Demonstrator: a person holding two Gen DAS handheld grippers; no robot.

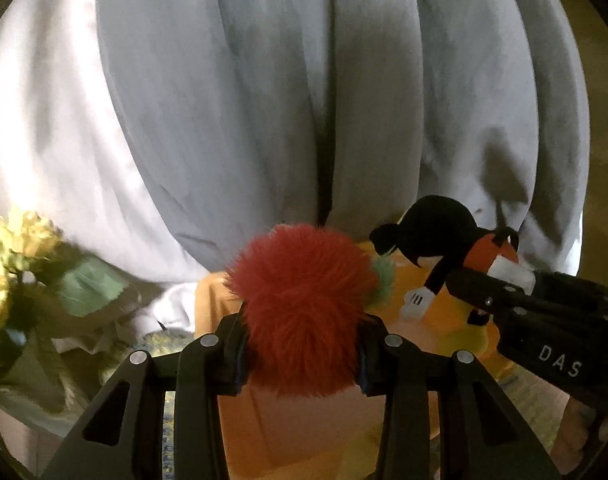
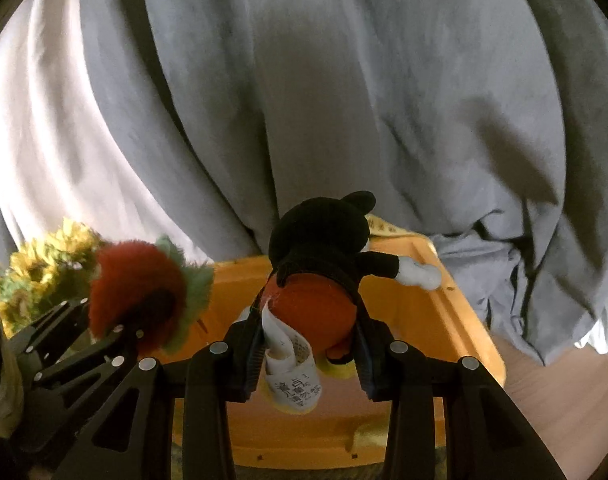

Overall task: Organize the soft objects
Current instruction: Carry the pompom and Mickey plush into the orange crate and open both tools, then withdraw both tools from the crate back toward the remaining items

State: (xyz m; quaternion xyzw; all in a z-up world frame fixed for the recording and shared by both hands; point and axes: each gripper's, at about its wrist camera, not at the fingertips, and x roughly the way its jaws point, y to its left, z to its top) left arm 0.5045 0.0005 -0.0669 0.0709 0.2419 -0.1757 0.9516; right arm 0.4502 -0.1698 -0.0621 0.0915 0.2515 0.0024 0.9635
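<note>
My left gripper (image 1: 301, 354) is shut on a fuzzy red plush ball with a green fringe (image 1: 304, 304) and holds it over an orange bin (image 1: 304, 432). My right gripper (image 2: 308, 354) is shut on a black mouse plush with red shorts (image 2: 320, 272) and holds it above the same orange bin (image 2: 456, 320). Its white label hangs by the left finger. In the right wrist view the red ball (image 2: 137, 294) is at the left in the other gripper. In the left wrist view the mouse plush (image 1: 444, 240) is at the right.
Grey curtains (image 1: 304, 100) hang right behind the bin, with a white curtain (image 1: 43, 140) to the left. Yellow artificial flowers (image 1: 19, 248) stand at the left. Pale floor (image 2: 564, 392) shows to the right of the bin.
</note>
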